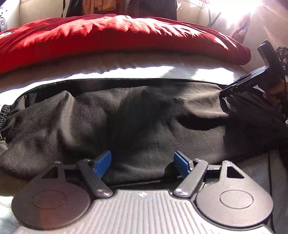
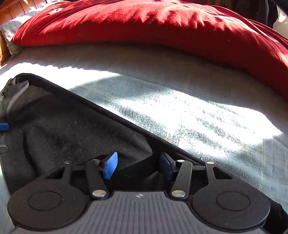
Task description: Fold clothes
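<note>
A black garment (image 1: pixel 126 117) lies crumpled across the bed in the left wrist view, with a gathered elastic band (image 1: pixel 4 115) at its left end. My left gripper (image 1: pixel 142 165) is open, its blue pads (image 1: pixel 102 164) wide apart and the garment's near edge bulging between them. At the garment's right end the right gripper (image 1: pixel 223 92) reaches into the cloth, held by a hand. In the right wrist view my right gripper (image 2: pixel 138 166) is open over a fold of the black garment (image 2: pixel 63 129), with cloth lying between the blue pads (image 2: pixel 110 165).
A red garment (image 1: pixel 108 39) lies flat farther back on the bed, also in the right wrist view as the red garment (image 2: pixel 144 23). Pale sunlit bedsheet (image 2: pixel 180 108) separates the two. Wooden furniture (image 2: pixel 10 12) stands at the far left.
</note>
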The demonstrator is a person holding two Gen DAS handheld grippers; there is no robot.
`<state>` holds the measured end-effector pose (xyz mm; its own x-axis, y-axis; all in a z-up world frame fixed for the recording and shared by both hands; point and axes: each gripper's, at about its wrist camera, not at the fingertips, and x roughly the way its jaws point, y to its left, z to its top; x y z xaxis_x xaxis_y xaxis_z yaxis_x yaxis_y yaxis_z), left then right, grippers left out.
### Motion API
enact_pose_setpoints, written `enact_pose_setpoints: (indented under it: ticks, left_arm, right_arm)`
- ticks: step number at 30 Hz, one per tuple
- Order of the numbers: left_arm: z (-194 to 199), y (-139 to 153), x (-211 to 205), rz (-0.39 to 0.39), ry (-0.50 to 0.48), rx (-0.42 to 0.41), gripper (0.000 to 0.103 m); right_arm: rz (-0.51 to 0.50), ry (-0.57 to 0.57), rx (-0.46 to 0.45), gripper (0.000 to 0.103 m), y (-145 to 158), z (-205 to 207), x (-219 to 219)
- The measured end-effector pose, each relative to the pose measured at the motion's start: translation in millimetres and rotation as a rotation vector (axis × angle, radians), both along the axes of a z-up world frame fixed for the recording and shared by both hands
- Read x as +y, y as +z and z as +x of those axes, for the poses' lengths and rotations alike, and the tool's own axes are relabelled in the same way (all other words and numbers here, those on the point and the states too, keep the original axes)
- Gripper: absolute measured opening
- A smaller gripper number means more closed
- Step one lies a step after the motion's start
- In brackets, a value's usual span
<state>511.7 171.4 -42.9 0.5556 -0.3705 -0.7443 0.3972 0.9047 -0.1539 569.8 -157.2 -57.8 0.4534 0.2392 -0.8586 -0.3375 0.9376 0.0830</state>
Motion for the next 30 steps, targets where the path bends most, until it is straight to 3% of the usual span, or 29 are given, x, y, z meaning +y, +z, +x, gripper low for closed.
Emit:
enact_pose_setpoints:
  ticks: [6, 12, 15, 17, 26, 30]
  left_arm:
    - [42.8, 19.8, 11.7, -0.167, 0.027, -0.026, 0.080]
    - [93.9, -8.5, 26.8, -0.132, 0.157, 0.025, 0.079]
    - [115.0, -27.4, 44.6, -0.104, 0.227, 0.042, 0.079]
    - [121.5, -32.2, 53.3, -0.130, 0.254, 0.037, 0.079]
    - [111.9, -21.4, 54.4, -0.049, 0.272, 0.011, 0.079]
    - [71.2, -1.1, 47.1, -0.054, 0.128, -0.035, 0.083]
  right_arm:
    - [0.102, 0.022, -0.018, 0.060, 25.3, -31.1, 13.1]
    - [0.263, 0.177, -0.001, 0.060, 41.5, -67.5, 59.9]
    - [0.269, 0.180, 0.002, 0.060, 35.4, -58.4, 77.2]
    - [0.267, 0.172, 0.001, 0.060, 30.9, -50.2, 87.4]
    - [0.261, 0.139, -0.004, 0.060, 10.8, -13.4, 133.6]
    - [0.220, 0.143, -0.080, 0.064, 46.3, -38.6, 90.3]
